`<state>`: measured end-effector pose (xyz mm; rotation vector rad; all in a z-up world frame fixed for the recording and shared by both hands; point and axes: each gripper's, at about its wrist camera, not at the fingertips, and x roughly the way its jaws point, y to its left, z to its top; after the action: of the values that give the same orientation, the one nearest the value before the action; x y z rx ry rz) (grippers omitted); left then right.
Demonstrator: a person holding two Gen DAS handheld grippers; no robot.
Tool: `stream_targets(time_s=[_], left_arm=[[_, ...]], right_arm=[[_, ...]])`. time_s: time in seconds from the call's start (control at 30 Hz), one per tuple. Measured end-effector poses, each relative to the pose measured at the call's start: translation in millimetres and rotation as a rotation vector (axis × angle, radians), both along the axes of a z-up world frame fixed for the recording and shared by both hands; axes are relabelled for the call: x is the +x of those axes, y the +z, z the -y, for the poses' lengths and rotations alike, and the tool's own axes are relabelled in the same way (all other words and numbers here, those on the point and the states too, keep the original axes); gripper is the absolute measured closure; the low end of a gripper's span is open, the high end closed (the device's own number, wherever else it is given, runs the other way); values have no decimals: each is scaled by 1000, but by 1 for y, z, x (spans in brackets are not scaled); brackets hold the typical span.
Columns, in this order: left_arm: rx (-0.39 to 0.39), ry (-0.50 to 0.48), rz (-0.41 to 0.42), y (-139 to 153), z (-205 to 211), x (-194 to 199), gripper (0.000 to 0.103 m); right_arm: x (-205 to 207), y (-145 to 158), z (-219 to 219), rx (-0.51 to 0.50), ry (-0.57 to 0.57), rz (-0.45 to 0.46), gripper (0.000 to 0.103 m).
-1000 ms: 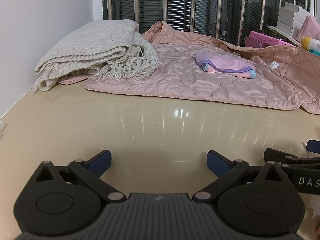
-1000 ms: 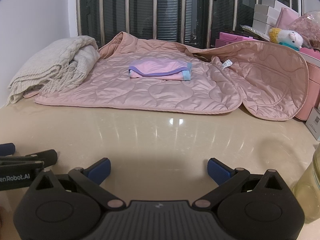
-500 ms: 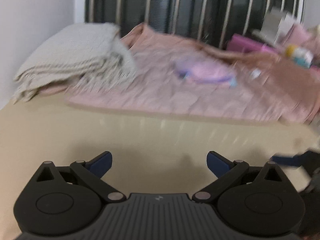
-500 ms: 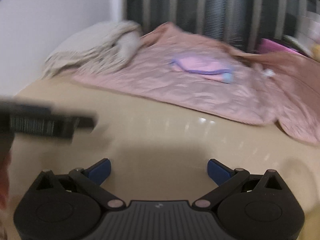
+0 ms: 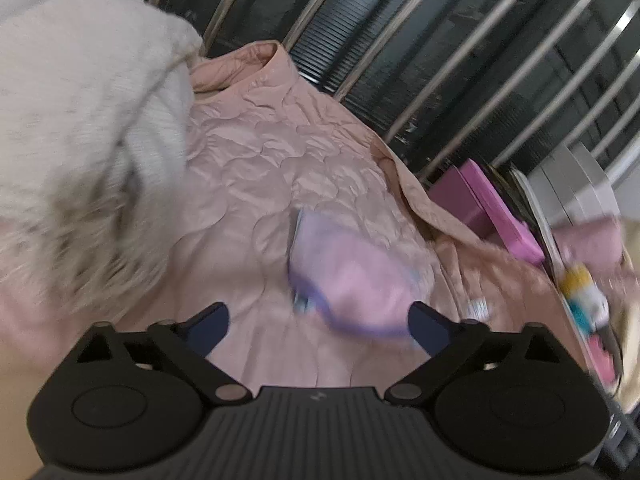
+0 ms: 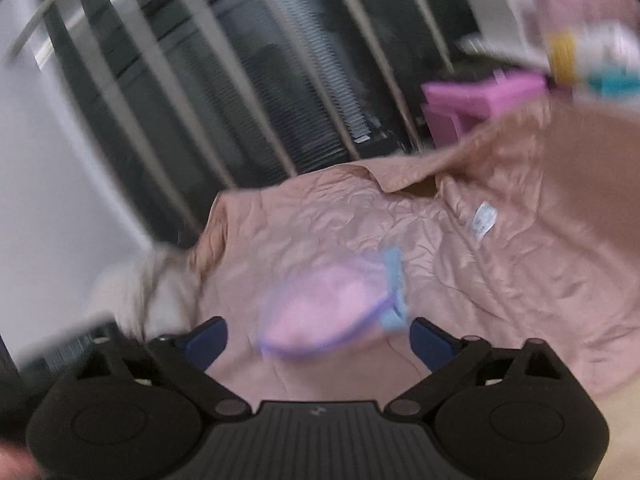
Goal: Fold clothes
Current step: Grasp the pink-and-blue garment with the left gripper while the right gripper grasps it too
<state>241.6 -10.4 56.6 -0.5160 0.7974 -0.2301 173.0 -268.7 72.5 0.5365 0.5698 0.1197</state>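
Magenta box [image 6: 480, 98] beside metal window bars [image 5: 460, 92].

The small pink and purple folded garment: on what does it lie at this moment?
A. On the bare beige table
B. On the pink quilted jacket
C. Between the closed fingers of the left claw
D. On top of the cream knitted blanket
B: the small pink and purple garment rests on the spread pink quilted jacket, which surrounds it on all sides in both wrist views; no claw touches it.
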Motion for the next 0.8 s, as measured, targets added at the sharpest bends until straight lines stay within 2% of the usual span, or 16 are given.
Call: stream_targets(time_s=[0.07,0.13,0.2,0.23,0.3,0.37,0.4,0.43,0.47,0.53,0.63,0.8], left_arm=[[-9,21,-50,-16,5,26,23],[-31,24,-105,-36,9,47,30],[-59,24,-143,-53,11,62,47],[-72,29,-135,-56,10,66,50],[-100,35,-129,-58,8,72,78],[-153,47,-137,-59,4,77,94],[-175,53,-135,-59,2,78,100],[-188,51,-121,-57,1,77,102],[-198,43,-103,-54,1,76,102],[-210,27,-61,-46,2,71,103],[-232,27,-1,-27,1,56,103],[-254,14,105,22,-4,20,103]], right_arm=[[36,-15,20,131,-45,-60,11],[63,-36,29,205,-82,-139,14],[82,-54,34,255,-69,-180,32],[90,-63,36,280,-57,-191,43],[103,-73,33,258,-45,-204,51],[112,-80,30,243,-49,-216,74],[114,-81,30,248,-45,-213,77],[113,-79,27,224,-36,-200,82],[113,-76,25,199,-27,-187,95],[112,-71,19,148,-4,-165,97],[103,-58,17,143,6,-137,98],[69,-15,13,118,29,-27,99]])
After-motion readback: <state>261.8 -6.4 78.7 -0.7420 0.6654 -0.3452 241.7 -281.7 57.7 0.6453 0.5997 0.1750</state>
